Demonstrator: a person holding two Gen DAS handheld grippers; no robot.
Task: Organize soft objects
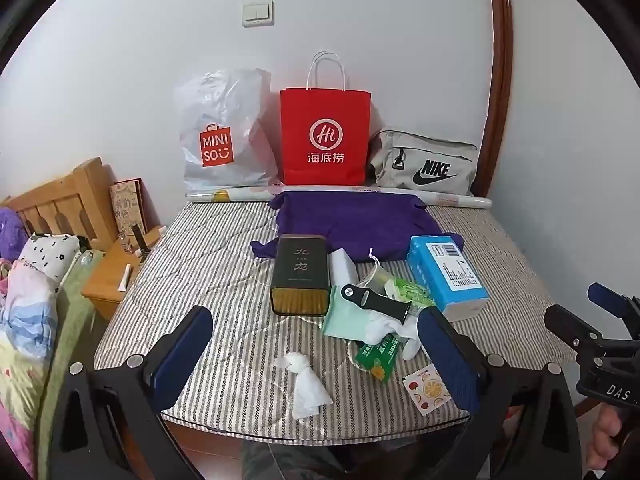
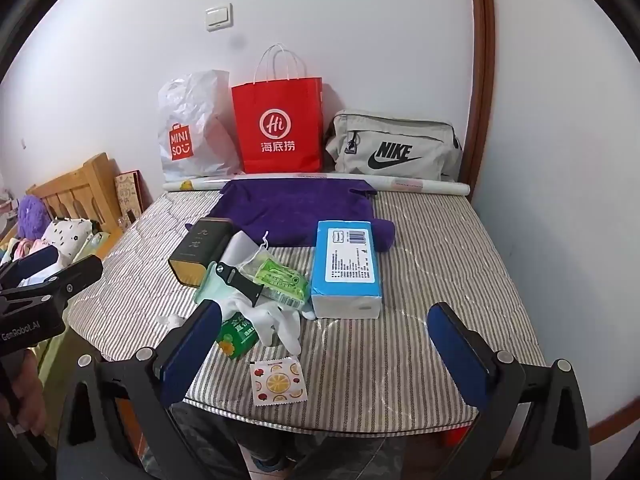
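— Purple towel (image 1: 352, 224) as landmark: the left view alone shows a white tissue (image 1: 304, 380) well nearer than it; left gripper (image 1: 316, 356) spread wide, empty.

— Right view: blue tissue pack (image 2: 346, 268) overlaps the towel's near edge, long axis running away; right gripper (image 2: 328, 354) agape, empty.

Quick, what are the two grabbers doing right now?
Left gripper: open, holding nothing.
Right gripper: open, holding nothing.
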